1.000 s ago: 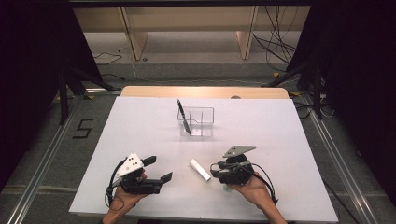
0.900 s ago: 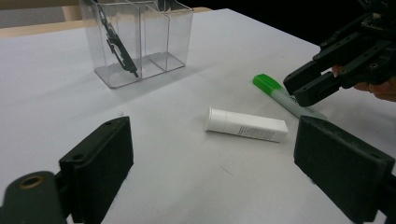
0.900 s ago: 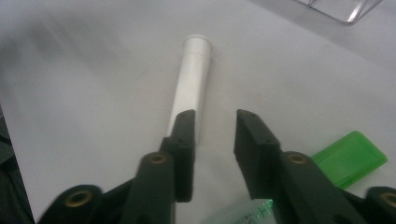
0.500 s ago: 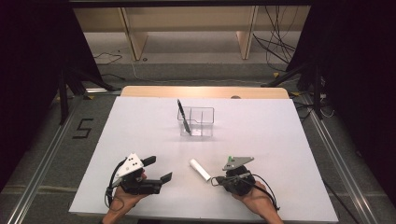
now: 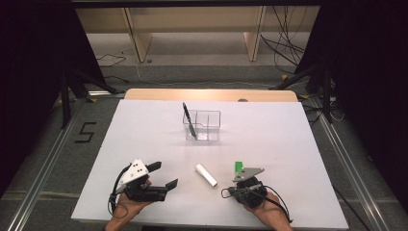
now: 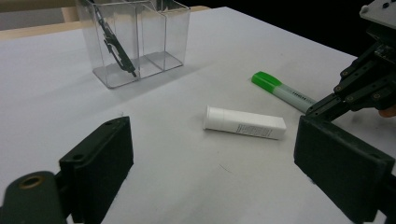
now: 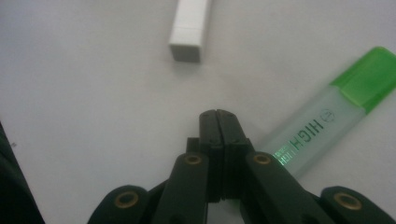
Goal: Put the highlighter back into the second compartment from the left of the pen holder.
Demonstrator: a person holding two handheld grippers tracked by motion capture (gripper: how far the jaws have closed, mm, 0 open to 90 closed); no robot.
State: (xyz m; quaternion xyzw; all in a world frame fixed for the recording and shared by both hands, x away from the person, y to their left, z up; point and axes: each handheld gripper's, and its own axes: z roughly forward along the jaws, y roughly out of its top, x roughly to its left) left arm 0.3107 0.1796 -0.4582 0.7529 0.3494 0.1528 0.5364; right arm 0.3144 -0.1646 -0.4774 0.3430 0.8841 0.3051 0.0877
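Observation:
A green-capped highlighter (image 5: 237, 167) (image 7: 327, 116) (image 6: 280, 91) lies flat on the white table (image 5: 288, 144). My right gripper (image 5: 234, 183) (image 7: 217, 116) (image 6: 312, 111) is at its near end, jaws pressed together with nothing between them; the highlighter lies just beside the tips. A white tube (image 5: 206, 174) (image 6: 245, 125) (image 7: 190, 28) lies between the two grippers. My left gripper (image 5: 166, 174) (image 6: 212, 163) rests low at the front left with its jaws wide apart, pointing at the tube from a distance.
A clear divided organiser (image 5: 202, 126) (image 6: 135, 37) stands mid-table with a black pen (image 5: 188, 120) (image 6: 114, 44) leaning in its left compartment. The table's near edge runs just under both hands. Dark stands and cables lie beyond the far edge.
My right gripper has drawn back toward the near edge and sunk a little. The green highlighter now shows on the table beside it. The left gripper has stayed put.

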